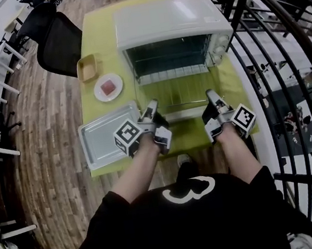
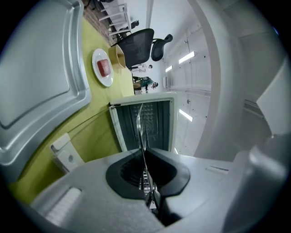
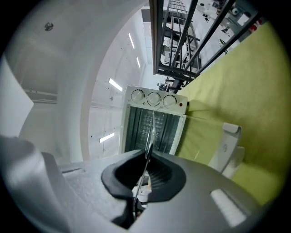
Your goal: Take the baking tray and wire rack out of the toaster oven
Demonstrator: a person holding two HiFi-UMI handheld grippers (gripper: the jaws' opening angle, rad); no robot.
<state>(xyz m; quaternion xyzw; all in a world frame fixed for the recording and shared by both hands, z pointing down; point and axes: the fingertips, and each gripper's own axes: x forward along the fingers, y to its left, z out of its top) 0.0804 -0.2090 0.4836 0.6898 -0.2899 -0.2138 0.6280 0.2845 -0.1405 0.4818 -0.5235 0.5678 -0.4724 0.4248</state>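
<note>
Wire rack (image 2: 142, 132): thin, seen edge-on in both gripper views, running from the claws up toward the mouth of the toaster oven (image 1: 172, 29). Your left claw (image 1: 152, 106) and right claw (image 1: 212, 96) are each clenched on its near edge, one toward each end. Its long axis therefore runs left to right across the head view, and neither hand is nearer. It hangs over the lowered oven door (image 1: 184, 113), centre frame, with the oven straight ahead of the claws. Baking tray (image 1: 109, 137) already sits on the bench (image 1: 99, 48), lower left of the oven, just beside your left claw. Hard to make out: the rack's wires from above, and whether its far edge is free of the oven mouth.
</note>
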